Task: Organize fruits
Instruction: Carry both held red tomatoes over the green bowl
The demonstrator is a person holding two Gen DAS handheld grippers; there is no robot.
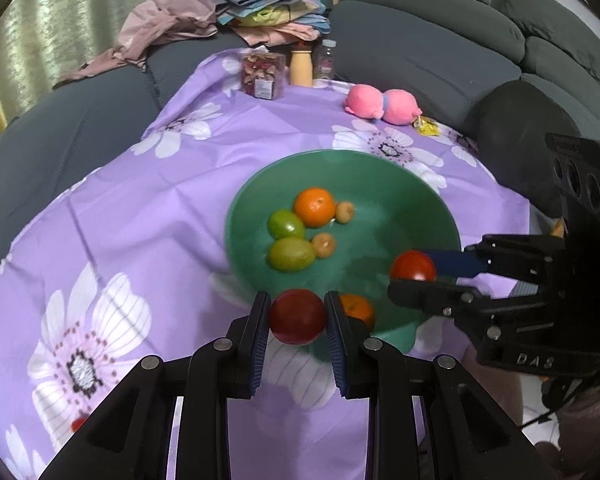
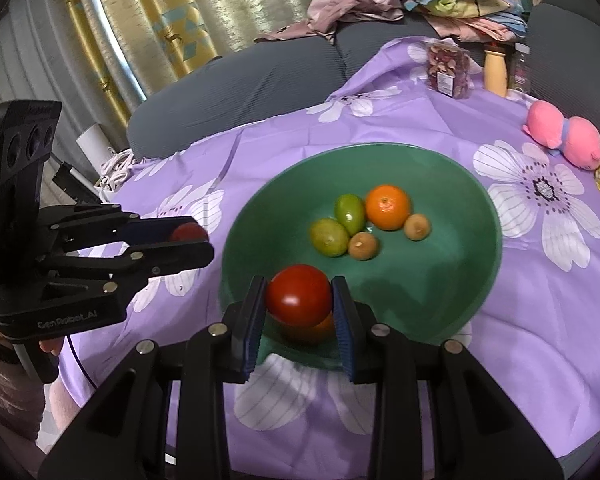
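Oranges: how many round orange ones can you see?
2. One round orange fruit sits mid-bowl beside the green fruits. Another orange lies at the green bowl's near rim, half hidden behind the right gripper's red tomato. Others may be hidden.

Glossy green bowl point(image 2: 480, 216) on smooth purple floral cloth point(image 2: 520, 340); shiny-skinned tomato point(image 2: 298, 296).

The right tool point(image 2: 299, 312) clamps a red tomato point(image 2: 299, 295) over the near rim of the green bowl point(image 2: 440, 280). At far left, the left tool point(image 2: 188, 240) grips another red fruit point(image 2: 188, 233) above the purple floral cloth point(image 2: 520, 320).
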